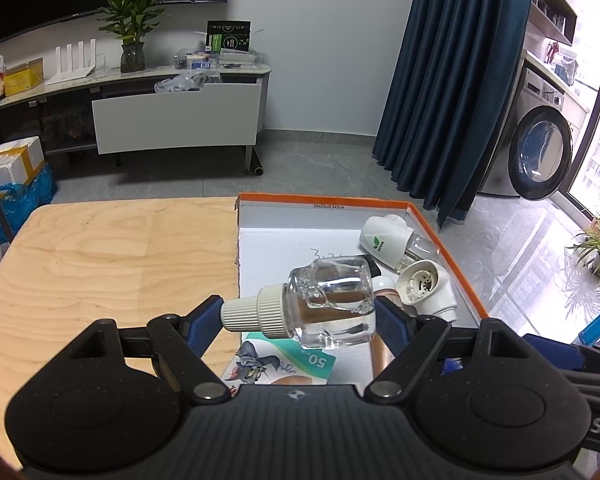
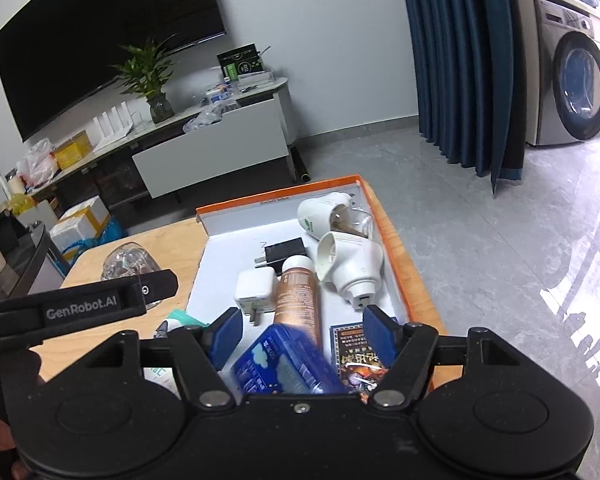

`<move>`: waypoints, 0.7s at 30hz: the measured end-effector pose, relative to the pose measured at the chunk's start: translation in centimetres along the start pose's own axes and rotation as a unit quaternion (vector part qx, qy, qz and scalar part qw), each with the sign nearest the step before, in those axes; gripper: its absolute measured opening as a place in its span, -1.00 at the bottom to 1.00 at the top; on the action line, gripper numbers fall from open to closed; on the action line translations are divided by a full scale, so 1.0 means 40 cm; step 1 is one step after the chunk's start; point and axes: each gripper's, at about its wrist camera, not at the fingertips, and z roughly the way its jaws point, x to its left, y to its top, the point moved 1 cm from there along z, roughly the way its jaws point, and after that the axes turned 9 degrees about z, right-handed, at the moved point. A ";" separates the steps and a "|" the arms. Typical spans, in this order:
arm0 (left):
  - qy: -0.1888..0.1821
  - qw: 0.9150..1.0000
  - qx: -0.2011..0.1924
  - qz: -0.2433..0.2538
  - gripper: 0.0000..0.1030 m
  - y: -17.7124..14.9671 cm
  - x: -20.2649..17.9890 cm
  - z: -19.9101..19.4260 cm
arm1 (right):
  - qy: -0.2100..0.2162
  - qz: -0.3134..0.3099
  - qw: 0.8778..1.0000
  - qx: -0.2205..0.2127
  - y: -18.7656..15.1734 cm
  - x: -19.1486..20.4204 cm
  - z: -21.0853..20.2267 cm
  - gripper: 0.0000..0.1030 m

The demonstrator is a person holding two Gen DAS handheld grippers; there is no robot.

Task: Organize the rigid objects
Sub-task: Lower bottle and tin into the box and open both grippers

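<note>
The left gripper (image 1: 300, 312) clamped a clear bottle (image 1: 332, 300) over the orange-rimmed box (image 1: 444, 248). The right gripper (image 2: 300, 330) stood open around a blurred blue pack (image 2: 288, 364); the box held 2 chargers and a copper tube (image 2: 298, 300).

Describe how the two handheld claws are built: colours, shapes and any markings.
Both are matte black plastic. The left claw has a ribbed body, two round housings with raised discs, triangular cut-out linkage arms on silver pivot bolts, and blue ribbed pads on its fingers. The right claw matches this build, with a small centre screw. From the right wrist view, the left one's side arm reads "GenRobot.AI" in grey lettering.

Black hand-held gripper (image 1: 300, 316) — blue pads (image 1: 204, 322)
</note>
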 end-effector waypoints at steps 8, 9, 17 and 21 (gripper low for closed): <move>-0.026 0.999 0.018 0.012 0.60 0.000 -0.040 0.063 | -0.017 0.009 1.000 -0.013 0.025 -0.045 -0.025 0.56; -0.032 0.999 0.021 0.013 0.60 0.000 -0.046 0.071 | -0.020 0.009 1.000 -0.015 0.030 -0.049 -0.029 0.57; -0.015 1.000 0.006 0.025 0.89 0.013 -0.051 0.032 | -0.023 0.011 0.999 -0.030 0.034 -0.066 -0.076 0.60; -0.004 1.000 0.009 0.013 1.00 0.018 -0.040 -0.023 | -0.017 0.012 0.999 -0.033 0.036 -0.066 -0.100 0.61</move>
